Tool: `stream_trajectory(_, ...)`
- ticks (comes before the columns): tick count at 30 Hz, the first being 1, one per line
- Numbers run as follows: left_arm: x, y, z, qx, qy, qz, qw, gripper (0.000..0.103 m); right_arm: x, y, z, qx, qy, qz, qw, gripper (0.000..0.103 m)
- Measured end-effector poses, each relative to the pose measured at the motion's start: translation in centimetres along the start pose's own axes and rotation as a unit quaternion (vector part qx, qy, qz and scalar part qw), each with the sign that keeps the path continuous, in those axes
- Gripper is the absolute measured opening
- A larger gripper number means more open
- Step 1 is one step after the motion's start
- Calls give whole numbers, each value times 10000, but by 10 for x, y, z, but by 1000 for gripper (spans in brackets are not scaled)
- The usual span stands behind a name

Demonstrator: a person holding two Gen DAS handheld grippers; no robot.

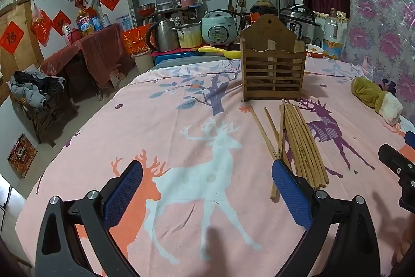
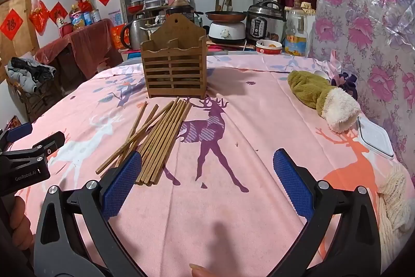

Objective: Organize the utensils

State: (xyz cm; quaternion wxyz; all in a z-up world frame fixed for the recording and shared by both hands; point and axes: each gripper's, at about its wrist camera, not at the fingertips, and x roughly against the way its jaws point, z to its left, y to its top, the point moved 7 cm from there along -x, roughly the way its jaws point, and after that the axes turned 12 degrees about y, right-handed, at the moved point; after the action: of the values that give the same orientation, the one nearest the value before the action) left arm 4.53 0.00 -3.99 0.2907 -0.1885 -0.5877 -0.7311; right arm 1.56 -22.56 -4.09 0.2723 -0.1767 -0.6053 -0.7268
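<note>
Chopsticks [image 2: 158,139] loose on the pink deer-print cloth [image 2: 233,212], in front of the wooden holder [image 2: 174,69].

Bundle lies fanned, far tips near the holder's base, near ends toward both tools. Left tool [image 1: 207,192] jaws wide, nothing between them; bundle sits just beside its right finger, outside the gap. Right tool [image 2: 207,188] also wide and empty; bundle's near ends lie by its left finger [image 2: 122,183], again outside the gap. Holder upright, both compartments looking empty from here. Green-and-white plush [image 2: 321,98] lies well off to the right.
</note>
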Motion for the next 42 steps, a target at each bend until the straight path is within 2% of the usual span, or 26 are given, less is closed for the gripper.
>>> stream_trajectory(35,0,-2,3,-1,-8,18,10000,98,-1,0,-1,-3,-2,3,10000,98)
stream_trajectory(39,-4,-5,3,-25,-69,93,9999,98,-1,0,-1,1,-23,18,10000,98)
stream_trajectory(42,-18,-11,-1,-82,-159,380,9991,98,-2,-1,-2,-24,-41,74,10000,98)
